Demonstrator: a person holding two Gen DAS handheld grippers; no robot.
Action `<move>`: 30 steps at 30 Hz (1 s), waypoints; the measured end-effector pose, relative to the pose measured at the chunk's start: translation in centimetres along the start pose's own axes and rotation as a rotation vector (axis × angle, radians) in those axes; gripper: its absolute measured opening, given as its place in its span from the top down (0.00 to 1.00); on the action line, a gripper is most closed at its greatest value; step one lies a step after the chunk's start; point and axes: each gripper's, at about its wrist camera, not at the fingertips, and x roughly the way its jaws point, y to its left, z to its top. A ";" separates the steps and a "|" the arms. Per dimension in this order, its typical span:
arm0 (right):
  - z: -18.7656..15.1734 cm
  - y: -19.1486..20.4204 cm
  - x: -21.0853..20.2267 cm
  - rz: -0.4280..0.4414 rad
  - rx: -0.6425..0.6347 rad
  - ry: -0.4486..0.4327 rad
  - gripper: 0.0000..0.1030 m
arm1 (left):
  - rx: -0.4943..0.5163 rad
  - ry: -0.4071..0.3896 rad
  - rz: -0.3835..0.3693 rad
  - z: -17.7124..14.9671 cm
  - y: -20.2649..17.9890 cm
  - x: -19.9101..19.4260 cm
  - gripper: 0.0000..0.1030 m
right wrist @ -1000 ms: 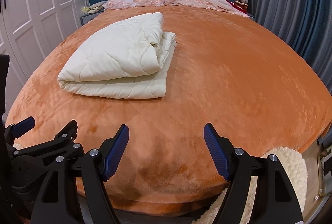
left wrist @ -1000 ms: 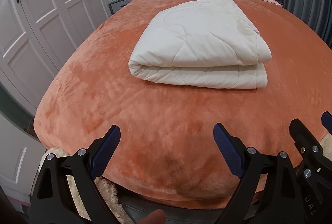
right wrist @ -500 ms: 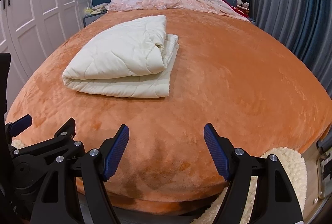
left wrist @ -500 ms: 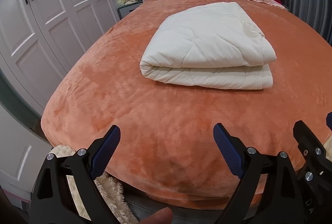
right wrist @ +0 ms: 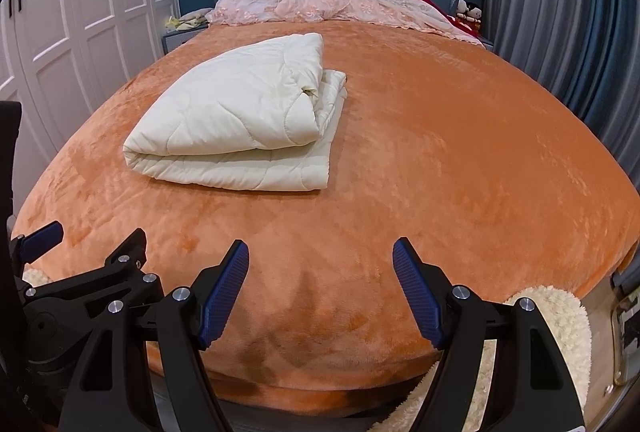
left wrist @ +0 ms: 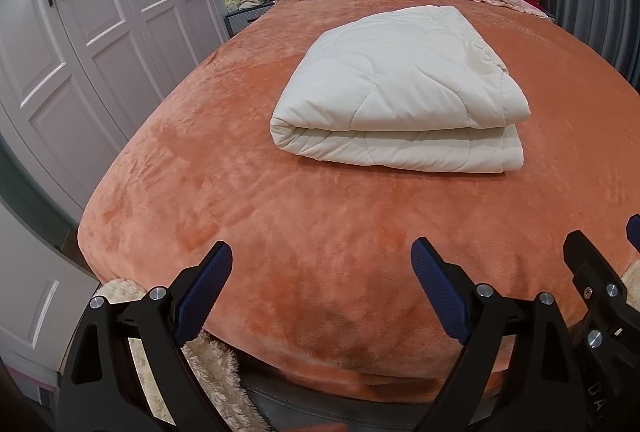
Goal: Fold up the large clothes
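A cream quilt [left wrist: 400,92] lies folded into a thick rectangle on the orange plush bed [left wrist: 280,232], left of the bed's middle. In the right wrist view the same quilt [right wrist: 240,120] sits up and to the left, with its layered edges facing right. My left gripper [left wrist: 322,272] hovers over the foot of the bed, open, with nothing between its blue pads and well short of the quilt. My right gripper [right wrist: 320,272] is beside it, also open and empty. Each gripper shows at the edge of the other's view: the right gripper [left wrist: 592,284] and the left gripper [right wrist: 80,272].
White wardrobe doors [left wrist: 100,32] run along the bed's left side. Grey curtains [right wrist: 560,32] hang on the right. A pink lace cover [right wrist: 340,6] lies crumpled at the blue headboard. A nightstand [left wrist: 244,18] stands far left. A fluffy cream rug [right wrist: 560,320] lies on the floor.
Both views have drifted only slightly. The quilt lies as before and both grippers keep the same wide opening.
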 end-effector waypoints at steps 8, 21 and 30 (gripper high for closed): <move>0.0 0.0 0.1 0.002 0.000 0.003 0.30 | 0.002 -0.002 0.002 -0.1 0.1 0.0 0.16; -0.1 0.1 0.2 -0.002 -0.001 0.006 0.30 | 0.006 0.002 0.014 -0.1 0.1 0.4 0.18; -0.2 0.3 0.4 -0.003 0.002 0.006 0.30 | 0.008 -0.007 0.019 -0.1 0.2 0.4 0.18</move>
